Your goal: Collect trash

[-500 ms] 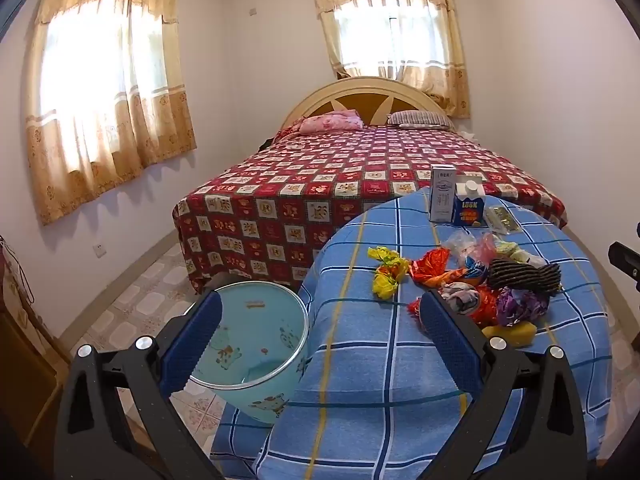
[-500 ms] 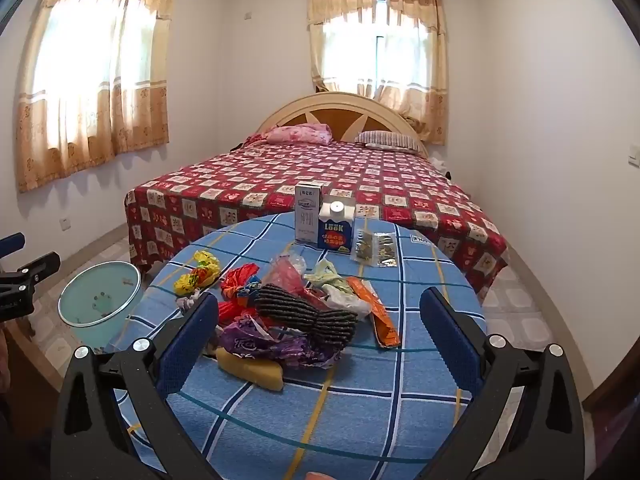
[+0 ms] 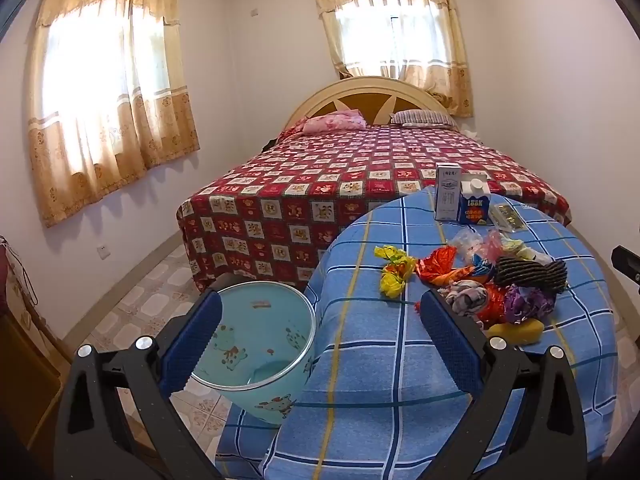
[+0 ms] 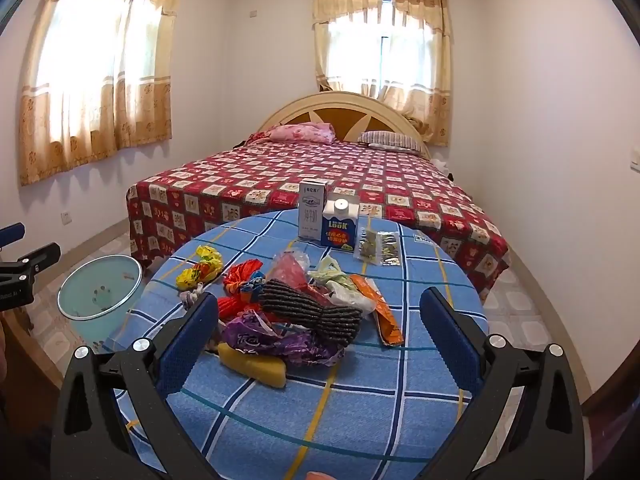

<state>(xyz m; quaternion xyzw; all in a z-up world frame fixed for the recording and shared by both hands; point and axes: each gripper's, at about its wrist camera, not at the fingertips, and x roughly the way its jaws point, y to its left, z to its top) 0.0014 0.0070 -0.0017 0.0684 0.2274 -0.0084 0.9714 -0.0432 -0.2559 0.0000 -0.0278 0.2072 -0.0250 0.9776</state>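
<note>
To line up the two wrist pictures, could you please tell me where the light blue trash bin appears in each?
Left wrist: trash bin at lower left, on the floor beside the table.
Right wrist: trash bin at the far left edge, mid-height.
Shared landmark: the blue milk carton.

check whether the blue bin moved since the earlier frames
No. The blue bin stands in the same spot on the floor beside the left edge of the table as before.
</note>
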